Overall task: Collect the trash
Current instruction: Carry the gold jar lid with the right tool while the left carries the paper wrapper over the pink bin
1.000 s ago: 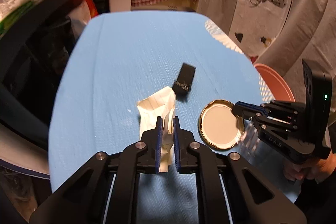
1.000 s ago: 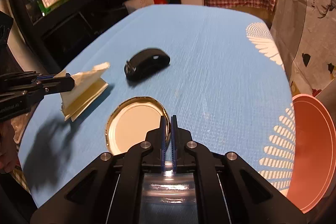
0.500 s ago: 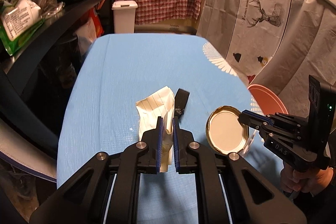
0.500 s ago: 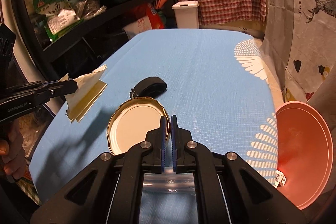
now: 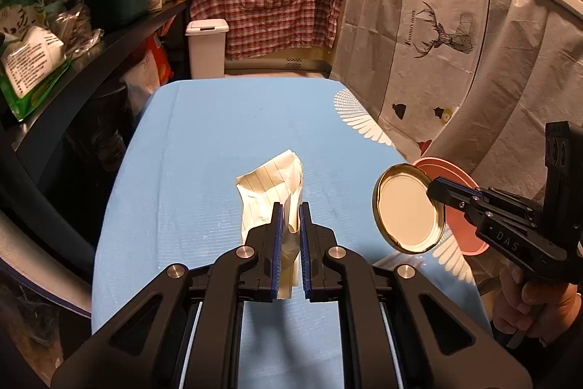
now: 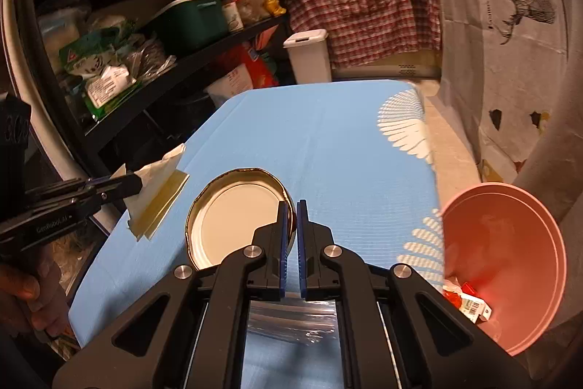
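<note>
A crumpled sheet of lined paper (image 5: 271,185) hangs above the blue table (image 5: 218,133), and my left gripper (image 5: 289,217) is shut on its lower part. To its right my right gripper (image 5: 433,192) is shut on the rim of a gold jar lid (image 5: 408,206), held tilted in the air. In the right wrist view the lid (image 6: 233,217) sits left of the right gripper (image 6: 291,206), whose pads pinch its edge. At the left of that view, the left gripper (image 6: 135,185) carries the paper (image 6: 156,192).
A pink basin (image 6: 510,261) with some wrappers (image 6: 470,305) in it stands off the table's right edge. A clear plastic piece (image 6: 291,319) lies under the right gripper. Beyond the far end is a white bin (image 5: 206,48); dark shelves run along the left.
Both grippers have risen from the table, carrying the paper and the lid up with them. The small black object on the table has dropped out of sight behind them.
</note>
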`<control>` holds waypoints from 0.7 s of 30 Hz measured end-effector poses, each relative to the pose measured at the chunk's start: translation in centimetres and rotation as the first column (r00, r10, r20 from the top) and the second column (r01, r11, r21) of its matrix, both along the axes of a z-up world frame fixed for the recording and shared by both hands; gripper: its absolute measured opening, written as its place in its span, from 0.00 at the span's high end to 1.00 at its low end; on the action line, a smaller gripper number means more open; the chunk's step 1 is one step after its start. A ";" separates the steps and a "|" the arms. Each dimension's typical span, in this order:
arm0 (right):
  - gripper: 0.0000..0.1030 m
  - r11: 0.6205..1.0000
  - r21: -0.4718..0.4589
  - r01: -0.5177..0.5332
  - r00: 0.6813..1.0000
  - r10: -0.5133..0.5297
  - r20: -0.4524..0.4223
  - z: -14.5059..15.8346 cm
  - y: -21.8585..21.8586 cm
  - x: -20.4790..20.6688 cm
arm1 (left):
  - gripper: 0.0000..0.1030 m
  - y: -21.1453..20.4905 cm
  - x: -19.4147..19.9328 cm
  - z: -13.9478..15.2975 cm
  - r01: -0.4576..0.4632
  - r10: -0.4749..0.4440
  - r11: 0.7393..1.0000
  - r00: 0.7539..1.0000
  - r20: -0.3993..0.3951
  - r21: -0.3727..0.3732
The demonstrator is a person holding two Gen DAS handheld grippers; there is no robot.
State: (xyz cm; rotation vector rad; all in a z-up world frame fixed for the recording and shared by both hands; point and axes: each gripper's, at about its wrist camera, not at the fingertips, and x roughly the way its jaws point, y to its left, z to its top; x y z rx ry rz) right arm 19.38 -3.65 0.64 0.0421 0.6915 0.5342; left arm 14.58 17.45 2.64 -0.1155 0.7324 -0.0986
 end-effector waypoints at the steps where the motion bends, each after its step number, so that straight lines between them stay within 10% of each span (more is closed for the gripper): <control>1: 0.95 1.000 0.002 0.010 1.000 -0.010 0.001 0.2 -0.4 -0.1 | 0.91 -0.3 0.0 0.1 0.004 -0.004 1.000 1.000 0.003 0.000; 21: 0.95 0.996 -0.008 0.092 0.991 -0.090 0.102 7.4 -7.6 -1.3 | 0.91 -4.5 -0.3 3.0 0.059 -0.057 0.998 0.995 0.085 -0.029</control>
